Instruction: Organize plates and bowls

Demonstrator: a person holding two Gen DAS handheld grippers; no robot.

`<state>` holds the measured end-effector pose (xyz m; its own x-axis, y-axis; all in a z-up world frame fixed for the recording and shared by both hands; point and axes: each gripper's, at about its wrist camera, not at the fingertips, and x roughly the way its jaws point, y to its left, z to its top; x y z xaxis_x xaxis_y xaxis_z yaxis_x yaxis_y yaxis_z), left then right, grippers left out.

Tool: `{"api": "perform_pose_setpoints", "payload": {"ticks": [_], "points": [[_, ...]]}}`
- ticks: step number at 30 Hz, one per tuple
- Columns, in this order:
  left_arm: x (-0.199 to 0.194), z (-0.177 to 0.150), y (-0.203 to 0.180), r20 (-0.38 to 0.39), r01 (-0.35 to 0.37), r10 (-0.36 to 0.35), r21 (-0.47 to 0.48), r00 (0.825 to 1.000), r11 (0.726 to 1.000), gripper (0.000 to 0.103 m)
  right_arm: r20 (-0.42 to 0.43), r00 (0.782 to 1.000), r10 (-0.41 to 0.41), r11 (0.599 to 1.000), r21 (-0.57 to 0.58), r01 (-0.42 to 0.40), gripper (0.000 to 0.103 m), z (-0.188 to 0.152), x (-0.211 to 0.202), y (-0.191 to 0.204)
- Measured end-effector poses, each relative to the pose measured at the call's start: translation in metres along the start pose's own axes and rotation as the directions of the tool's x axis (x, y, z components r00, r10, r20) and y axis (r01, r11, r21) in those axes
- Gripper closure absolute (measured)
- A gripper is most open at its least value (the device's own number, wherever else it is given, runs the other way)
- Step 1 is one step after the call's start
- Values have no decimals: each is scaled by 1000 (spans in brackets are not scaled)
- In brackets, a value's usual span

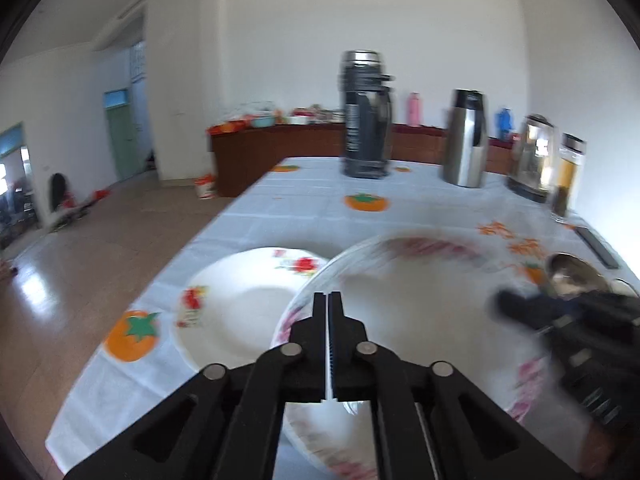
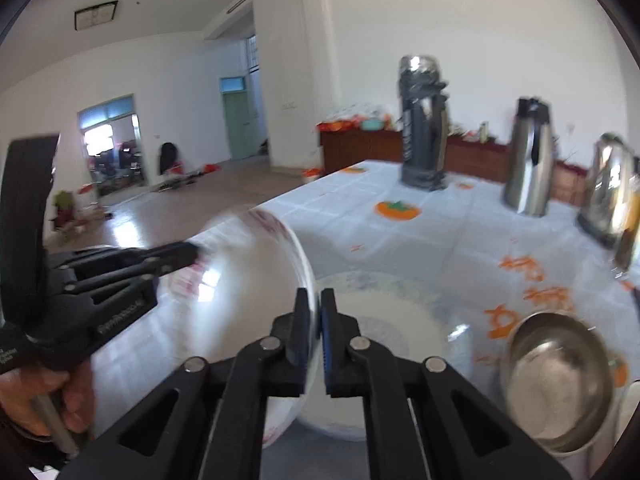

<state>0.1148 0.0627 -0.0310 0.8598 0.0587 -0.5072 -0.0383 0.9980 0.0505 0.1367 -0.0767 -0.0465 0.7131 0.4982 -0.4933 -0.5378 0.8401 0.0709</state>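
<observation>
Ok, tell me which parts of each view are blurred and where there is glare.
Left wrist view: the pink-rimmed plate held in the left tongs is smeared, the right tongs too; the rose-patterned plate stays fairly sharp. Right wrist view: the same plate is streaked, with window glare; the steel bowl is soft, the kettle gleams.

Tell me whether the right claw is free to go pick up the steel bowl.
Probably not yet: the right claw is shut on the rim of the pink-patterned plate, which the left claw also grips. The steel bowl sits unobstructed nearby.
</observation>
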Motion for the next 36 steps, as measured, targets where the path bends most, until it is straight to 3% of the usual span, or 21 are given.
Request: {"api": "perform_pose_setpoints", "payload": {"ticks": [2, 4, 7, 12, 15, 17, 19, 25, 27, 28, 32, 36], "points": [[2, 0, -13, 33, -100, 98, 63, 995, 993, 101, -38, 997, -72, 996, -50, 70, 101, -6, 11, 6], [6, 1, 3, 4, -22, 22, -24, 1000, 999, 101, -81, 997, -9, 1000, 14, 10, 98, -11, 19, -5], [-8, 6, 19, 61, -61, 62, -29, 996, 998, 101, -64, 998, -19, 1000, 4, 19, 100, -12, 16, -6], [-14, -6, 42, -26, -69, 68, -46, 997, 997, 100, -73, 997, -27, 999, 26, 29, 100, -10, 23, -14], [-5, -33, 43, -125, -39, 32, -53, 992, 998, 84, -71, 997, -41, 999, 23, 42, 100, -11, 23, -16], [1, -48, 41, -174, -31, 20, -62, 985, 998, 52, -70, 996, -51, 999, 12, 52, 99, -10, 20, -15], [1, -56, 40, -186, -9, -8, -95, 983, 995, 44, -68, 996, -53, 999, 8, 54, 99, -11, 19, -14], [3, -58, 23, -220, 24, -42, -83, 975, 996, 45, -74, 996, -51, 998, 19, 53, 98, -13, 21, -18], [4, -60, 23, -233, 34, -58, -104, 971, 994, 52, -64, 997, -46, 999, 23, 48, 99, -13, 19, -19], [3, -61, 22, -235, 37, -61, -108, 970, 994, 63, -60, 997, -45, 999, 21, 46, 99, -12, 18, -18], [-2, -59, 23, -218, 6, -30, -112, 976, 994, 74, -59, 997, -52, 998, 24, 54, 98, -13, 18, -18], [-6, -53, 19, -202, -1, -17, -86, 979, 996, 79, -67, 996, -65, 996, 49, 68, 96, -15, 19, -23]]}}
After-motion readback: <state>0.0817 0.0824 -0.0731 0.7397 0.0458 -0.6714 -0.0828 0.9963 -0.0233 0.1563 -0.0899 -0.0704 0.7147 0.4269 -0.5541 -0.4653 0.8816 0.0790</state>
